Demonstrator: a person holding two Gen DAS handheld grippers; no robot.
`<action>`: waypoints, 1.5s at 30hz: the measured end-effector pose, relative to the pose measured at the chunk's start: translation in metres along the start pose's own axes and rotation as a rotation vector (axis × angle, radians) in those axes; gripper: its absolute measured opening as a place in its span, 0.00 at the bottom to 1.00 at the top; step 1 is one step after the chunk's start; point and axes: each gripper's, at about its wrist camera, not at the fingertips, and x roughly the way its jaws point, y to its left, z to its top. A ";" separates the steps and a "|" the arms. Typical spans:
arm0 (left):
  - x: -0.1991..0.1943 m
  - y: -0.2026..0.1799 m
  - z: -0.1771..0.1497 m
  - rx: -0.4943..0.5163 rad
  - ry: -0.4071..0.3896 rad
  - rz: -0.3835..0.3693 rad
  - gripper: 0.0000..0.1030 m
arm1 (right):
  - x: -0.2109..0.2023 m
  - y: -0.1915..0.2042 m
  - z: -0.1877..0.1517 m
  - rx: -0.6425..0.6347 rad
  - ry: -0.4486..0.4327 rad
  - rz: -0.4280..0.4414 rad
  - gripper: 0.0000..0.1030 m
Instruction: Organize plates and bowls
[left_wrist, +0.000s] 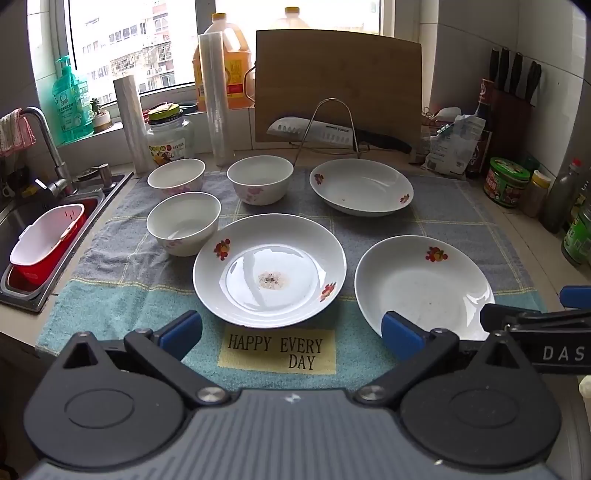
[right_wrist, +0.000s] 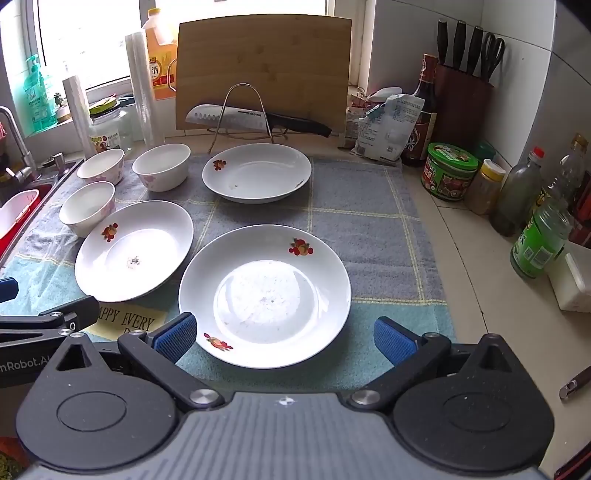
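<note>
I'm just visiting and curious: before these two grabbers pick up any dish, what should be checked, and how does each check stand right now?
1. Left gripper open, nothing between its fingers: ok.
2. Right gripper open, empty: ok.
3. Three white flower-printed plates, such as the near right plate, lie separate and unstacked: ok.
4. Three white bowls, such as the near bowl, stand upright: ok.
5. Middle plate clean: not ok, speckled residue at its centre.
6. Checked grey towel lies flat beneath the dishes: ok.

Towel patch (left_wrist: 276, 350) reads "HAPPY EVERY DAY"; knife blade (right_wrist: 229, 116) seemingly says "SUPOR".
</note>
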 end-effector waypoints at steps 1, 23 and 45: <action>0.000 0.000 0.000 0.002 -0.001 0.001 0.99 | 0.000 0.000 0.000 -0.001 0.000 0.000 1.00; -0.002 -0.001 0.004 0.002 -0.007 -0.002 0.99 | -0.001 0.000 0.003 -0.001 -0.006 -0.009 1.00; -0.003 -0.001 0.004 0.000 -0.010 -0.016 0.99 | -0.002 0.000 0.007 -0.006 -0.005 -0.018 1.00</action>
